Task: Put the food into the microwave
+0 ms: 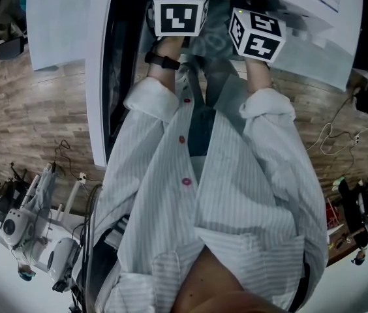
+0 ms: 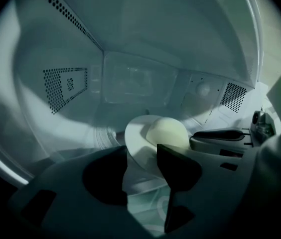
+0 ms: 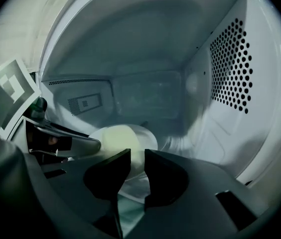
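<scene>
Within the microwave (image 2: 135, 78) sits pale food (image 2: 166, 132) — unseen in head view.

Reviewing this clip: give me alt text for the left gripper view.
A pale round bun on a white plate sits inside the microwave, the plate's near rim seen between the left claw's open jaws. The right claw reaches in from the right; perforated vents mark the walls.
</scene>
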Tool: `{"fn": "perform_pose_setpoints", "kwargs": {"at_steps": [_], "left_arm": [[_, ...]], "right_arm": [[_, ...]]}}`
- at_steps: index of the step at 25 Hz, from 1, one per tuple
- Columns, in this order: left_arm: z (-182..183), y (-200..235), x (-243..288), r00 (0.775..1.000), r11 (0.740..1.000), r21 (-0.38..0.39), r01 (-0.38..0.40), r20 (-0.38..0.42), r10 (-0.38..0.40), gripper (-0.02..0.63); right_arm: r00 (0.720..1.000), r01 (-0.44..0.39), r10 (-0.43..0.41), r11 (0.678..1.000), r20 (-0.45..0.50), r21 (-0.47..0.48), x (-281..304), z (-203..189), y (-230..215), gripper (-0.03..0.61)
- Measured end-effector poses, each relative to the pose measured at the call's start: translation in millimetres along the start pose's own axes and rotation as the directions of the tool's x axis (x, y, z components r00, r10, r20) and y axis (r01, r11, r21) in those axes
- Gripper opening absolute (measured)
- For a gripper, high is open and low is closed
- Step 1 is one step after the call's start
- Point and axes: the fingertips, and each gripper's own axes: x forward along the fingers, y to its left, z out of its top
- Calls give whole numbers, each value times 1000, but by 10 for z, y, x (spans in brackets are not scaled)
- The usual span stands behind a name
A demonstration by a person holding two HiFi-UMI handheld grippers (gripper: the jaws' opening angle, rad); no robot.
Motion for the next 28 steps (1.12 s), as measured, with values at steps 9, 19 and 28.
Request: {"fn": "perform_pose_setpoints", "kwargs": {"at_steps": [9, 19, 28], "left_arm": [[-29, -5, 65, 1000, 999, 25, -31, 2, 31, 187], [45, -14, -151, 998, 1000, 3, -13, 63, 13, 187], [36, -210, -376, 995, 999, 37, 19, 102, -22, 187]], "right_arm": [[1000, -16, 15, 1000, 13, 17, 13, 24, -13, 103], [1000, -18, 17, 999, 14, 43, -82, 43, 30, 103], [997, -68, 65, 995, 42, 71, -269, 141, 155, 103]]}}
